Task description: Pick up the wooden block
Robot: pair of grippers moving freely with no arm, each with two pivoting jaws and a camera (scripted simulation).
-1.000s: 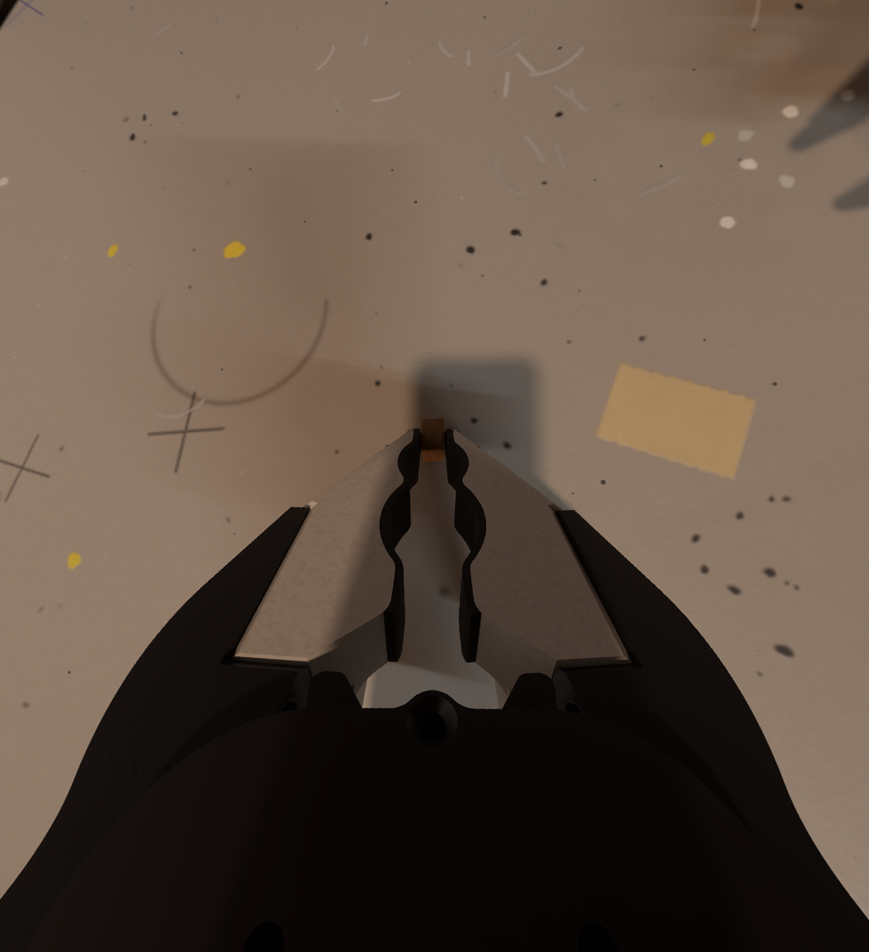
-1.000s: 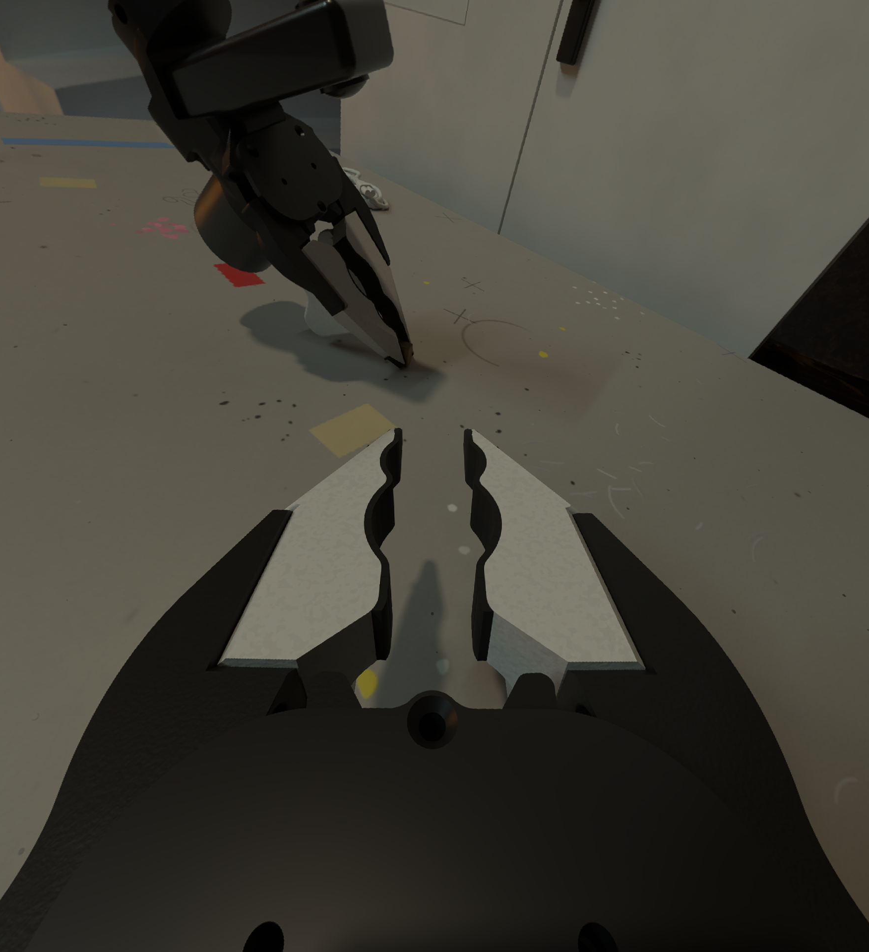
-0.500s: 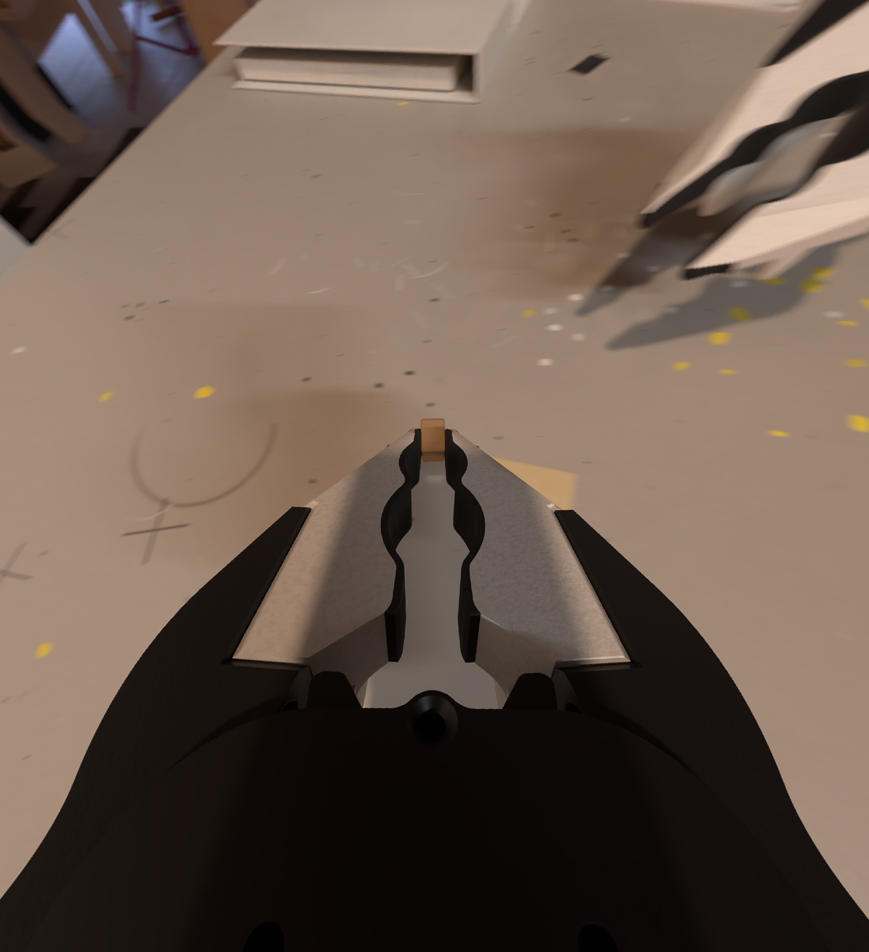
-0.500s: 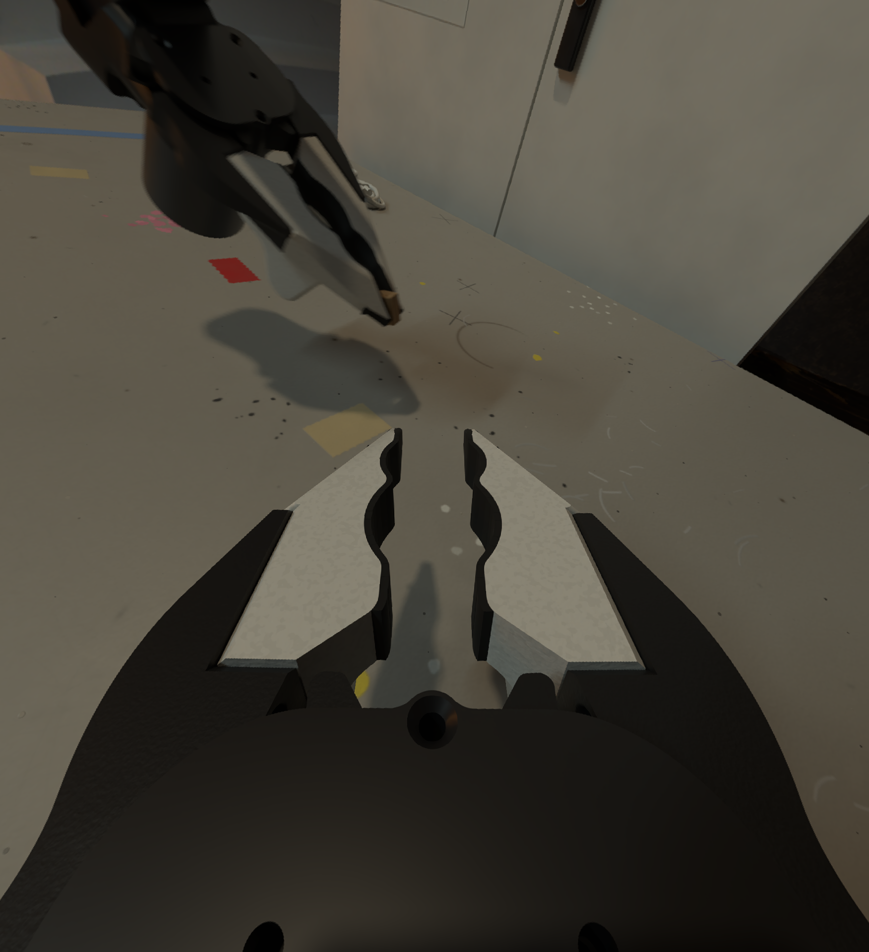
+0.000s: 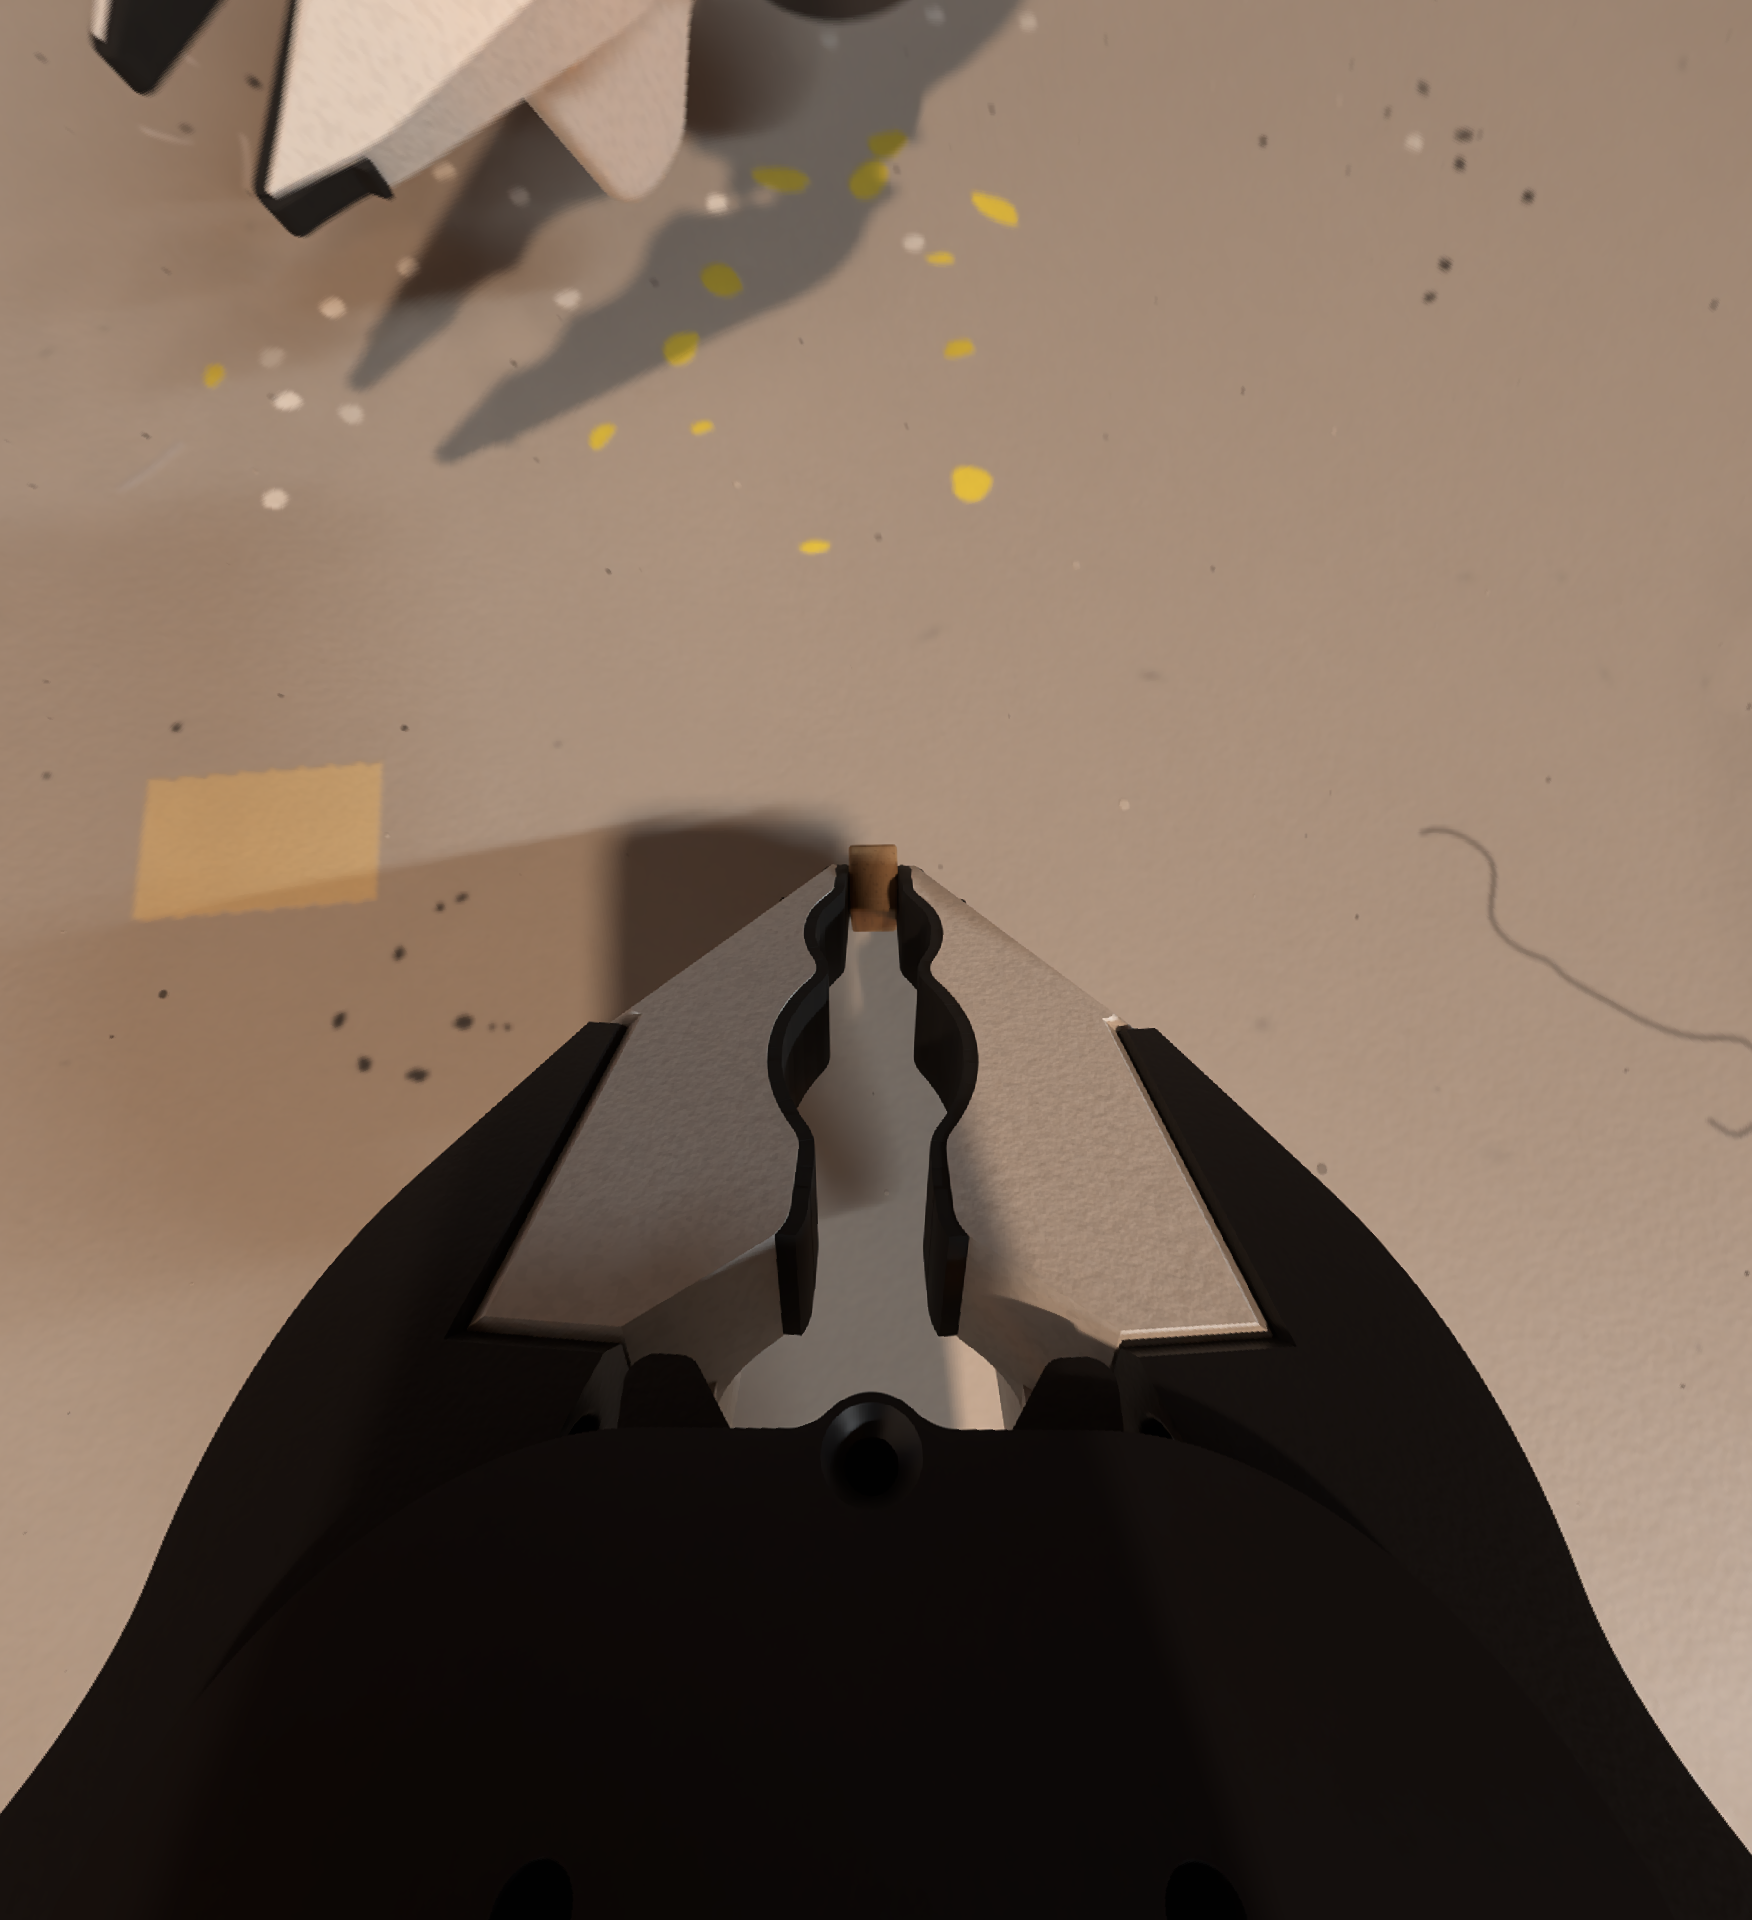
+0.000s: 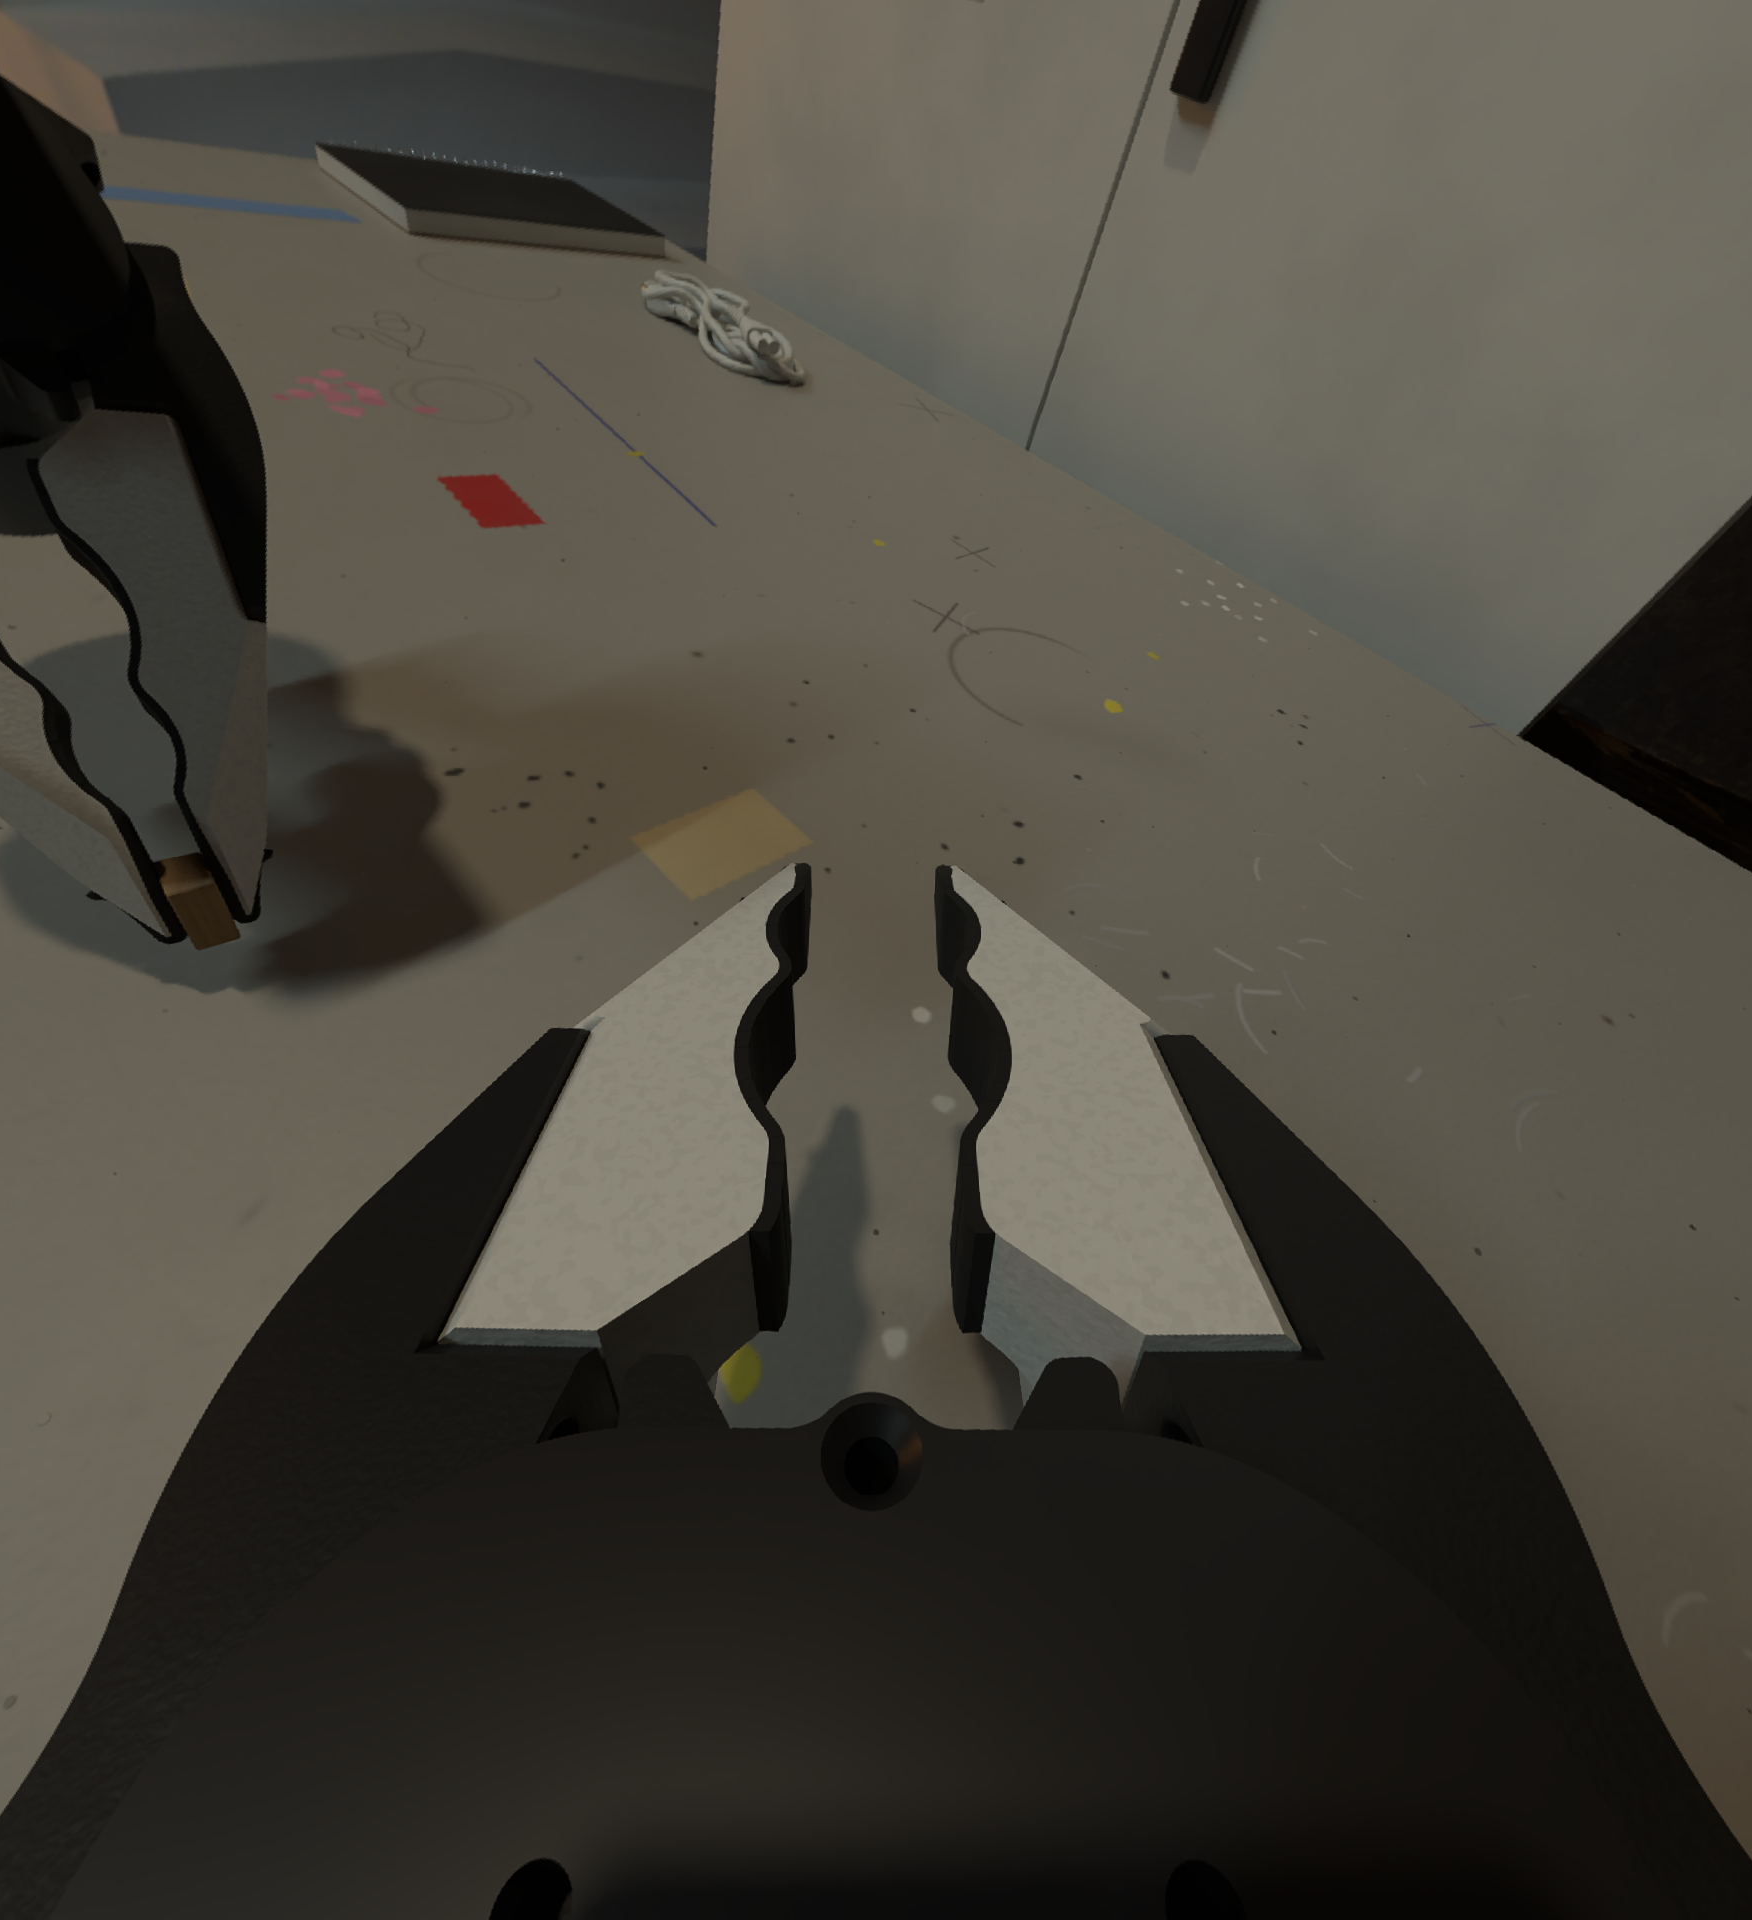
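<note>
The small wooden block (image 5: 872, 885) is pinched between the tips of my left gripper (image 5: 872, 878), which is shut on it and holds it just above the table. In the right wrist view the left gripper (image 6: 197, 914) shows at the left, pointing down, with the block (image 6: 203, 914) sticking out between its fingertips. My right gripper (image 6: 872, 883) is open and empty, low over the table, to the right of the left one. It shows at the top left of the left wrist view (image 5: 332, 125).
A tan tape patch (image 6: 721, 840) lies on the table just ahead of the right gripper; it also shows in the left wrist view (image 5: 259, 840). A red patch (image 6: 490, 500), a coiled white cable (image 6: 721, 327) and a flat dark-topped book (image 6: 498, 203) lie farther back. A wall (image 6: 1371, 312) borders the table on the right.
My left gripper has lifted the block off the table, swung left and nearer to the right gripper, and turned to point down. The right gripper has stayed open and nearly still.
</note>
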